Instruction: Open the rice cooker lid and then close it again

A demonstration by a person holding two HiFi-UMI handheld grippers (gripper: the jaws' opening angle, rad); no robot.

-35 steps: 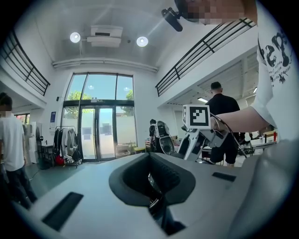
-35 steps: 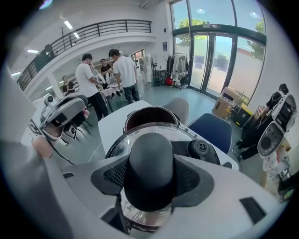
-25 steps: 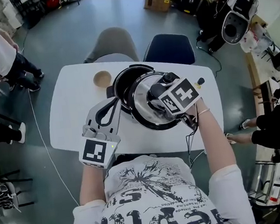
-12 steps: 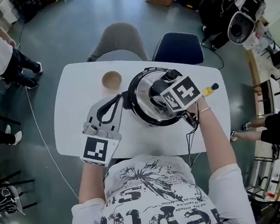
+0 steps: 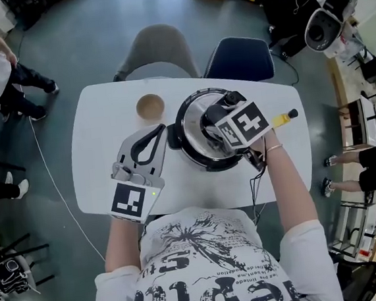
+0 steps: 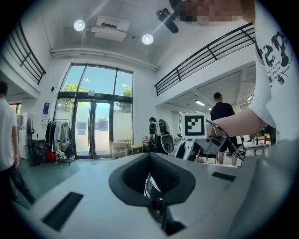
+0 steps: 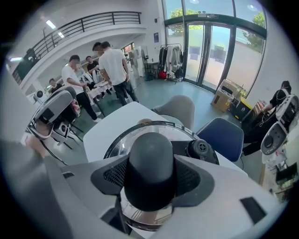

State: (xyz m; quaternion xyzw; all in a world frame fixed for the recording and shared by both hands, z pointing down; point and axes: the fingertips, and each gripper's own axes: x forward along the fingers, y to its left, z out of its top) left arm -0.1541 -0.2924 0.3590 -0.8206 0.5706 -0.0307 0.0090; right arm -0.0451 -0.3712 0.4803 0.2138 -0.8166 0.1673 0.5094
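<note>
The rice cooker [image 5: 195, 154] stands mid-table with its shiny steel lid [image 5: 195, 121] lying on top of it. My right gripper [image 5: 213, 125] points steeply down and is shut on the lid's black knob [image 7: 150, 163], which fills the space between its jaws; a black steam vent [image 7: 202, 148] sits just beyond. From the left, my left gripper [image 5: 164, 133] lies level. Its jaws are closed on the cooker's black side handle [image 5: 173, 137], seen as a dark shiny piece [image 6: 150, 186] between them in the left gripper view.
A small wooden bowl [image 5: 149, 106] sits on the white table [image 5: 100, 128] left of the cooker, a yellow-handled tool [image 5: 283, 118] to its right. A grey chair [image 5: 158, 50] and a blue chair [image 5: 242, 55] stand at the far edge. A cable [image 5: 253, 176] hangs toward me.
The lid, held by my right gripper, has moved from in front of the open pot to lie over it, covering the opening. The left gripper stayed at the cooker's left side.
</note>
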